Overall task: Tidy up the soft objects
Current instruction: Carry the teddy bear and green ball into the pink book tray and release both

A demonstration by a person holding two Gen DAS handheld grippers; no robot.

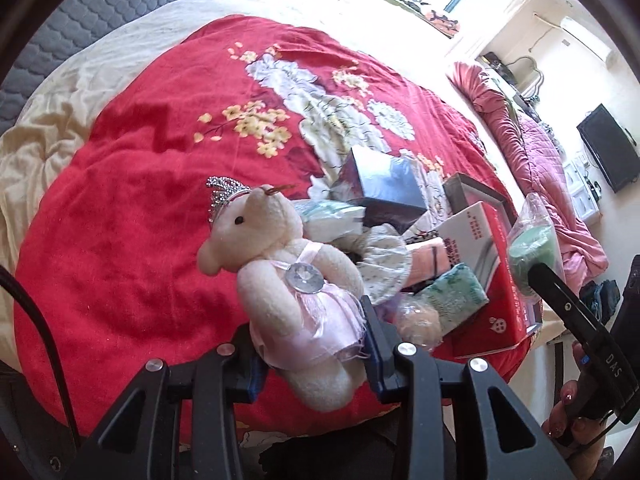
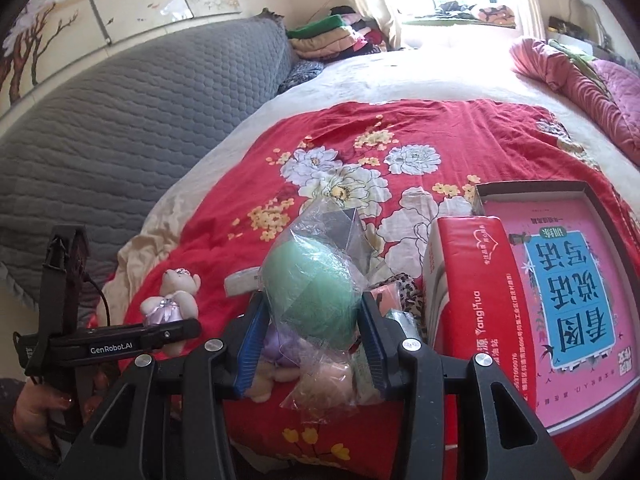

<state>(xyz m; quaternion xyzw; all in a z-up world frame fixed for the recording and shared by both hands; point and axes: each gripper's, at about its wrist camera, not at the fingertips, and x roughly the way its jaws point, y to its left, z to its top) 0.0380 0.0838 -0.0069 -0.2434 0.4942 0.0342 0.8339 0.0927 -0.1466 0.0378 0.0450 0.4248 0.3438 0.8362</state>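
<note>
1. Grippers first: your left gripper [image 1: 310, 340] is clamped on the teddy bear [image 1: 288, 276] around its pink skirt and lower body, and your right gripper [image 2: 314, 340] is squeezing the green sponge ball [image 2: 316, 292] through its clear plastic bag [image 2: 320, 384].
2. Bear looks light and squishy, so it'll sag or twist if you swing it. The mid-body hold is good; stay off the little silver crown [image 1: 224, 196] and the shiny brooch [image 1: 305, 278], those look like the bits that'd snag or pop off.
3. Ball is soft foam by the look of it, nearly weightless, but the bag is slick and crinkly. Pinch across the ball's widest part like you're doing, not the loose film, or it'll probably slide out.
4. Both are up off the red floral blanket [image 1: 132, 200], close to the clutter pile.
5. Further out, the red box [image 2: 472, 304] and the pink book [image 2: 576, 284] are stiff stuff, so I'd guess they aren't your targets.
</note>
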